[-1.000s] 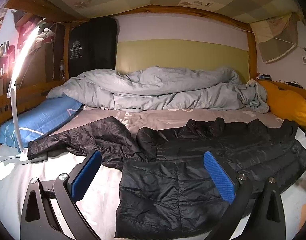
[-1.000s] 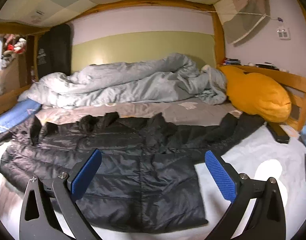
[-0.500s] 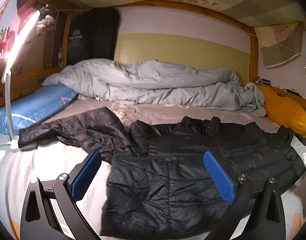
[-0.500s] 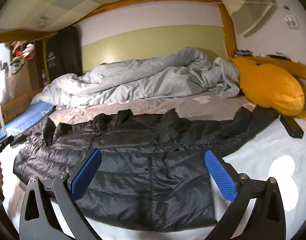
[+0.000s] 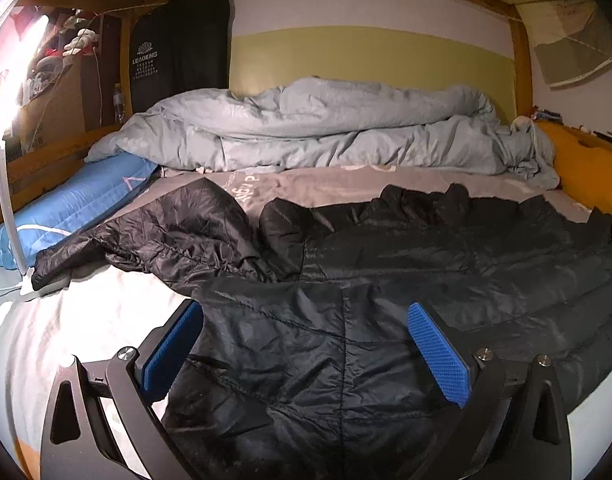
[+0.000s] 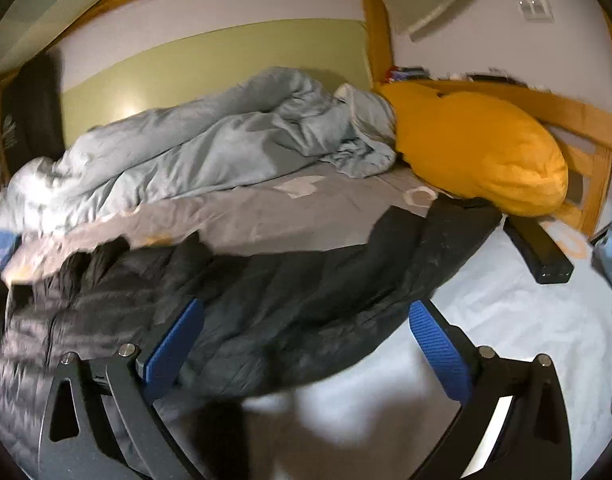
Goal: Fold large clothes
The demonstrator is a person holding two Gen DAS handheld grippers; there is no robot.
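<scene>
A black puffer jacket (image 5: 386, 280) is spread flat across a bed (image 6: 526, 320), one sleeve stretched toward a blue pillow (image 5: 78, 204). The left gripper (image 5: 306, 344) is held wide open above the jacket's lower panel, with nothing gripped. The right gripper (image 6: 306, 340) is likewise spread wide and empty over the jacket's hem, near an orange pillow (image 6: 478, 152).

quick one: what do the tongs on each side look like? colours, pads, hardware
Both match. The left tongs and right tongs each have two black skeletal fingers with triangular cutouts and silver round screw heads near the tips. The pads are flat blue rectangles with a fine diamond-knurled texture. No cables, labels or sleeves show in either wrist view.
</scene>
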